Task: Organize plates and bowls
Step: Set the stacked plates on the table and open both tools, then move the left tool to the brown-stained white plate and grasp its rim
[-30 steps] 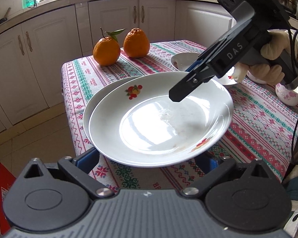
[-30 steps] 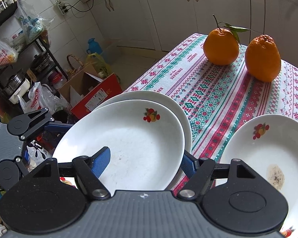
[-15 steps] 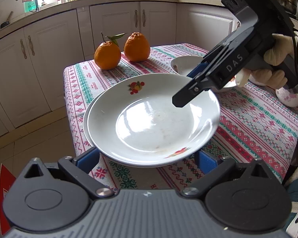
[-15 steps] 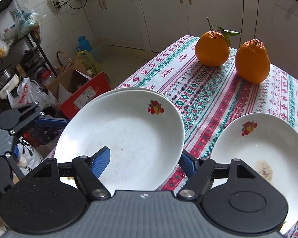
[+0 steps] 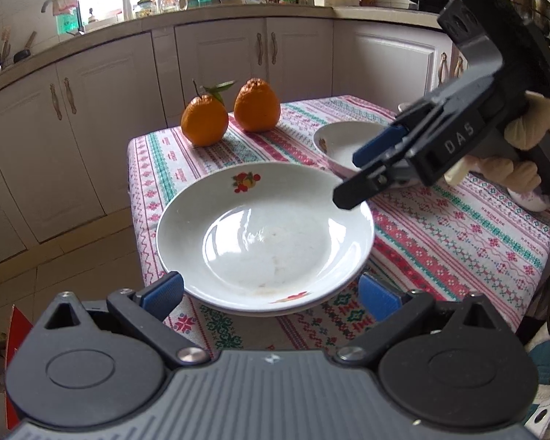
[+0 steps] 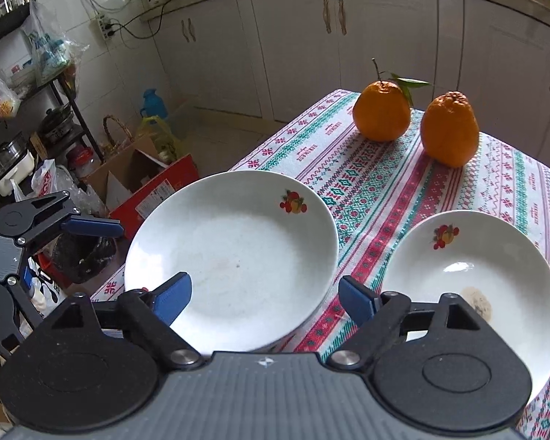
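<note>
A white plate with a fruit motif (image 5: 267,242) (image 6: 234,264) lies nested on a second, matching plate (image 5: 322,302) at the table's near left corner. My right gripper (image 6: 266,297) hovers at the stack's right rim with its jaws opening. One blue pad (image 6: 172,295) is over the top plate and the other stands beside its rim, neither pressing. My left gripper (image 5: 272,292) stands open at the stack's near rim, its fingers on either side below it. A third white dish (image 6: 469,275) with a brown stain sits to the right.
Two oranges (image 5: 203,121) (image 5: 256,106) stand at the far end of the patterned tablecloth (image 5: 458,242). A small flowered cup (image 5: 528,201) sits under the gloved hand at right. The stack is close to the table's left edge; a red box (image 6: 157,190) lies on the floor below.
The top plate, held tilted and offset by my right gripper, has settled level onto the lower plate. The right jaws have widened off its rim and drawn back slightly.
</note>
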### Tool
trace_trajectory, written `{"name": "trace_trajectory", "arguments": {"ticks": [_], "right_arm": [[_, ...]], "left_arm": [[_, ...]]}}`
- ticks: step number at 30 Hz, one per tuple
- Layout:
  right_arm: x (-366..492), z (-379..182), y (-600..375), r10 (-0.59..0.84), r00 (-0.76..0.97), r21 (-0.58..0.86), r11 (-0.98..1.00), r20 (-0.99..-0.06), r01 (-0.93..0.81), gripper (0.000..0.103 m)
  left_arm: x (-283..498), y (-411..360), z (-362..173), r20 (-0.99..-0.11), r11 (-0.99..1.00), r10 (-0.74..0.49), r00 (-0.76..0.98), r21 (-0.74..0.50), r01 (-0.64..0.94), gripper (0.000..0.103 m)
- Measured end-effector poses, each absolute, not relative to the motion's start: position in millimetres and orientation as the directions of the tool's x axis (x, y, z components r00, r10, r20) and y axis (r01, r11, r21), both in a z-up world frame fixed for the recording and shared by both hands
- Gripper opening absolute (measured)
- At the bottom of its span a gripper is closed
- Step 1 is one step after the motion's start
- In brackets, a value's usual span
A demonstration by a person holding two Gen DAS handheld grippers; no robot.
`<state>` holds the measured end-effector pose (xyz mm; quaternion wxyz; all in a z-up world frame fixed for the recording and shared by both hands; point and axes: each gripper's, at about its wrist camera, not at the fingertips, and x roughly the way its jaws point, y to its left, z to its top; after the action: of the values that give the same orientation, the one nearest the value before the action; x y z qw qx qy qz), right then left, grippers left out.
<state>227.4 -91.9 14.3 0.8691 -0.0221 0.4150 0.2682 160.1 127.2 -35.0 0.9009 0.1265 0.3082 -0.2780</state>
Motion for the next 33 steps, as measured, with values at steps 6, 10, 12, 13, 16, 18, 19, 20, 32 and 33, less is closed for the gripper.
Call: {"name": "trace_trajectory", "arguments": {"ticks": [6, 10, 12, 13, 16, 18, 19, 20, 32, 33], "right_arm": [[195, 17, -109, 0.396, 0.58, 0.137, 0.888, -0.712, -0.438, 0.094], [174, 22, -125, 0.368, 0.628, 0.12, 0.908, -0.686, -0.401, 0.095], [163, 23, -132, 0.353, 0.646, 0.109, 0.916, -0.677, -0.387, 0.096], [158, 23, -135, 0.347, 0.652, 0.104, 0.918, -0.674, -0.382, 0.096], [142, 26, -145, 0.329, 0.67, 0.083, 0.925, -0.665, -0.371, 0.097], [132, 27, -154, 0.314, 0.685, 0.071, 0.931, -0.657, -0.359, 0.1], [129, 27, -157, 0.305, 0.694, 0.065, 0.935, -0.653, -0.349, 0.1], [126, 25, -161, 0.293, 0.702, 0.058, 0.939, -0.649, -0.338, 0.101], [129, -28, -173, 0.134, 0.687, -0.032, 0.974, -0.714, -0.223, 0.102], [130, -31, -172, 0.131, 0.688, -0.039, 0.973, -0.714, -0.226, 0.102]], "left_arm": [[139, 118, -16, -0.578, 0.816, -0.427, 0.695, 0.084, 0.571, 0.102], [124, 108, -4, -0.539, 0.811, -0.426, 0.727, 0.128, 0.571, 0.102], [118, 103, 0, -0.525, 0.803, -0.429, 0.735, 0.15, 0.576, 0.102], [114, 99, 0, -0.516, 0.799, -0.432, 0.74, 0.161, 0.579, 0.102], [103, 86, -1, -0.49, 0.785, -0.439, 0.753, 0.199, 0.587, 0.102], [98, 76, -4, -0.493, 0.772, -0.448, 0.746, 0.208, 0.601, 0.102], [95, 71, -6, -0.498, 0.764, -0.459, 0.736, 0.202, 0.613, 0.102], [94, 66, -7, -0.501, 0.759, -0.468, 0.728, 0.194, 0.621, 0.102], [111, 32, -16, -0.614, 0.727, -0.492, 0.617, 0.099, 0.679, 0.102], [115, 31, -16, -0.622, 0.728, -0.494, 0.608, 0.086, 0.68, 0.102]]}}
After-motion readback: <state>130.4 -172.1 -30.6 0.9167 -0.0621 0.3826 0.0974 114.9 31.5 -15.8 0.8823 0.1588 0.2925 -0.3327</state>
